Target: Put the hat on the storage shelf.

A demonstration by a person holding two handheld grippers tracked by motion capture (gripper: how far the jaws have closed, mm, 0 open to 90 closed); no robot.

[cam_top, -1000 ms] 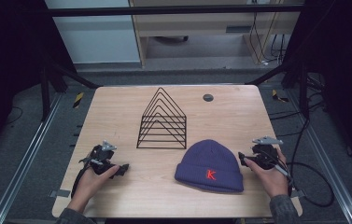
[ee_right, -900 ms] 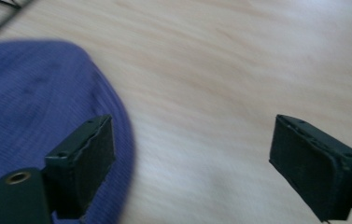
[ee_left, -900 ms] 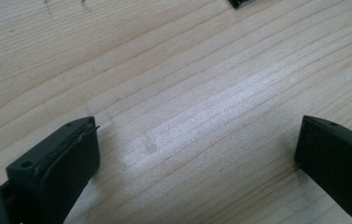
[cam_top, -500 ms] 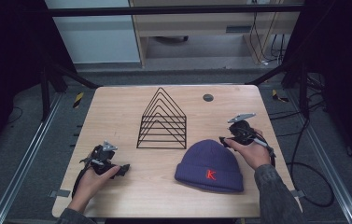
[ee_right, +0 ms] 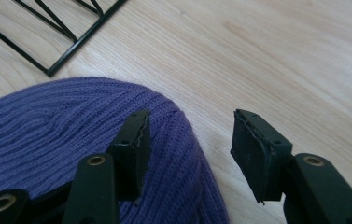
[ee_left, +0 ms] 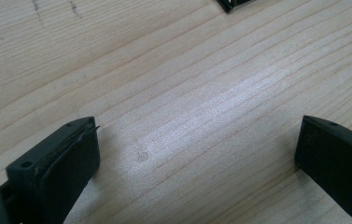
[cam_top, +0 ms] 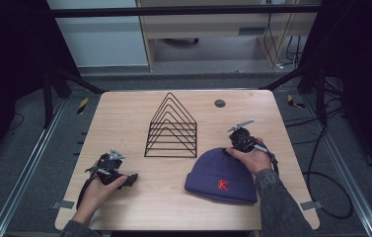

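A purple knit hat [cam_top: 220, 173] with a red K lies on the wooden table [cam_top: 124, 113], front right. My right gripper [cam_top: 231, 149] sits at the hat's far edge, held by a hand. In the right gripper view, the right gripper [ee_right: 192, 140] has its jaws partly apart. They have just been closing. The hat [ee_right: 47, 140] has its rim between them, one jaw over the knit and the other over bare wood, with no pad pressing. My left gripper [cam_top: 132, 178] rests at the front left. In the left gripper view, the left gripper [ee_left: 197, 154] is wide open over bare wood.
A black wire rack [cam_top: 171, 129] of nested triangles stands mid-table, just left of the hat's far edge; its base corner [ee_right: 57, 32] lies close ahead of the right jaws. A small dark disc [cam_top: 219, 103] is set in the table near the back edge.
My right hand has moved from the table's right edge inward and away to the hat's far rim, and its jaws have narrowed. The left hand has stayed put.
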